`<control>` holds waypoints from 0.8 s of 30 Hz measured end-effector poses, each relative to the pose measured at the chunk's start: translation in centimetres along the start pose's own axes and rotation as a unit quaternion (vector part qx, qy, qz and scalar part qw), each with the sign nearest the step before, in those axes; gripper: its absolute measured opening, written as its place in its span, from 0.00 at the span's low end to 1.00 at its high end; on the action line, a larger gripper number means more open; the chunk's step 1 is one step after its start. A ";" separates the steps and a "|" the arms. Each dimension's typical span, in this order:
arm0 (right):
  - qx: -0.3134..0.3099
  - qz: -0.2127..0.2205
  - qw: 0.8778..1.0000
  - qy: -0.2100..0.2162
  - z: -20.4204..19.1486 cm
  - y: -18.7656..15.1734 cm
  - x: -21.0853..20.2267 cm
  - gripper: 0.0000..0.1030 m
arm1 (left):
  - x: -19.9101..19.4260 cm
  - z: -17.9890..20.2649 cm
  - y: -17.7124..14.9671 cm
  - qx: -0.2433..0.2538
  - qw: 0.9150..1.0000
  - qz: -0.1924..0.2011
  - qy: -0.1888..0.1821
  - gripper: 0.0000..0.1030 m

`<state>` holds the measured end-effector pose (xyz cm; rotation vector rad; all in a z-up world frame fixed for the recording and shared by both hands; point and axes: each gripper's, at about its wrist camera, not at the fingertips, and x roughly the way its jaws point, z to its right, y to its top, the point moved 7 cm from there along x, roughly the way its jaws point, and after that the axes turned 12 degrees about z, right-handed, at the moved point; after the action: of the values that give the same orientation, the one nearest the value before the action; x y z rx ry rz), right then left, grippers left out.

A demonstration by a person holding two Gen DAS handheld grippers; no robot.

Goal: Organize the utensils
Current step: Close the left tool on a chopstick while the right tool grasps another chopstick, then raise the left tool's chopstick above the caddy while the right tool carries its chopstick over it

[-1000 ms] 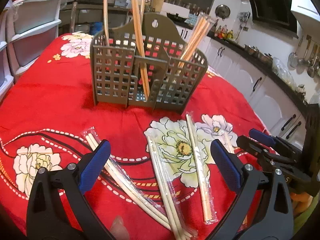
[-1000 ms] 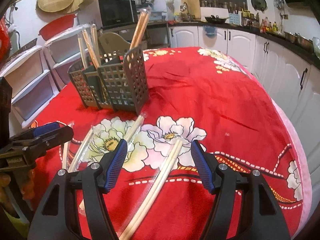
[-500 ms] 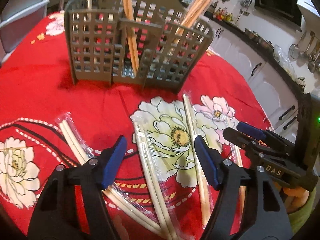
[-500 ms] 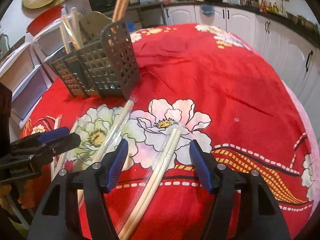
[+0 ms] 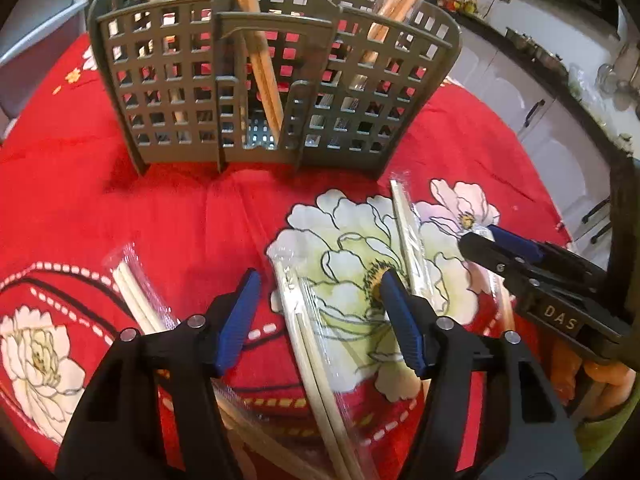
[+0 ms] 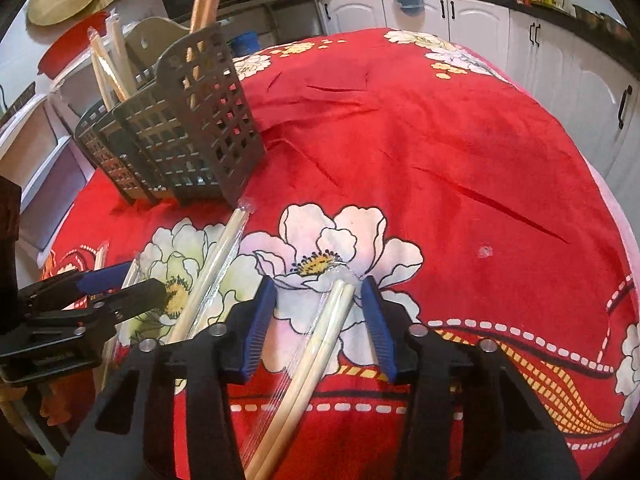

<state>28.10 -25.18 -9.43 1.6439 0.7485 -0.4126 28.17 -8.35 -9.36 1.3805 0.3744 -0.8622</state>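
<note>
On the worktop [image 6: 460,152]:
Right hand-held gripper [image 6: 320,322]: your jaws gape around wrapped chopsticks [image 6: 316,344], not gripping.
Left hand-held gripper [image 5: 318,312]: gapes, empty, straddling another pair [image 5: 308,332].
Caddy [image 5: 256,88]: just ahead.

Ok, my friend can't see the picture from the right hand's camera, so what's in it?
The right tool is open around the top end of a wrapped pair of chopsticks lying on a red flowered tablecloth. A grey holder with chopsticks standing in it sits further back on the left, and the left tool pokes in by more wrapped chopsticks.
</note>
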 end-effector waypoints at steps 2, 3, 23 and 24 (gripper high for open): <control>0.001 0.000 1.000 0.000 0.2 0.1 0.1 0.32 | 0.3 0.2 0.3 0.009 1.000 0.001 0.009 0.49; 0.002 0.000 1.000 0.000 0.3 0.2 0.2 0.29 | 0.5 0.3 0.3 0.013 1.000 0.002 0.013 0.47; 0.030 0.035 0.997 0.062 -1.3 1.6 -2.2 0.12 | -1.2 -0.5 1.5 -0.016 0.999 0.030 -0.003 0.05; 0.027 0.039 0.997 0.066 -1.6 1.8 -2.6 0.12 | -1.7 -0.5 1.7 -0.018 0.999 0.035 -0.006 0.05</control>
<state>27.20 -24.36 -6.16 1.7589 0.7739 -0.2726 28.38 -7.40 -7.11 1.3470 0.3283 -0.8019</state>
